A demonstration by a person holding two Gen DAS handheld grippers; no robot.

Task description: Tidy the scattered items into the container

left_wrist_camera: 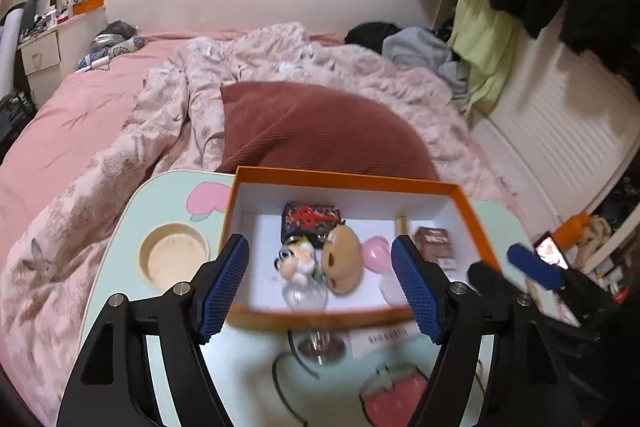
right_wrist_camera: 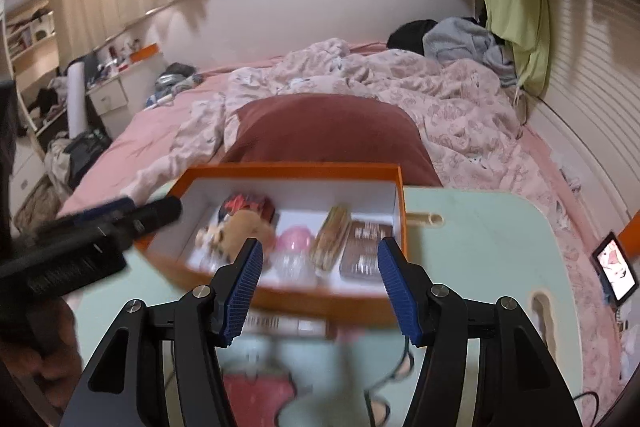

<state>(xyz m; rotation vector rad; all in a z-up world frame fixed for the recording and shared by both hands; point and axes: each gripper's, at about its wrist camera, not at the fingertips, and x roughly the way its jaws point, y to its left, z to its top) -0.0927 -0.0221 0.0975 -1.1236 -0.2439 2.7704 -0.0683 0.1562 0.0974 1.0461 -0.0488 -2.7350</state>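
A: Where do the scattered items sit?

B: Inside the orange cardboard box with a white lining (left_wrist_camera: 472,223), which rests on the pale green table (left_wrist_camera: 120,259). In it: a dark red-patterned pouch (left_wrist_camera: 311,218) at the far wall, a brown plush toy (left_wrist_camera: 343,259) beside a small white and orange plush toy (left_wrist_camera: 295,261), a pink round thing (left_wrist_camera: 377,253), and a brown flat packet (left_wrist_camera: 435,245) toward the right wall.

A: And the claws?

B: The left claw (left_wrist_camera: 320,283) hovers over the box's near rim, jaws wide apart, nothing between the pads. The right claw (right_wrist_camera: 320,283) likewise gapes over that rim, gripping nothing.

A: Anything in the way?

B: In front of the box lie a clear round thing (left_wrist_camera: 320,345), blurred, a white printed label (left_wrist_camera: 384,337), a black cable (left_wrist_camera: 286,383) and a strawberry picture (left_wrist_camera: 394,399). Behind the box a maroon ribbed cushion (left_wrist_camera: 320,131) leans on the pink bed (left_wrist_camera: 80,95)
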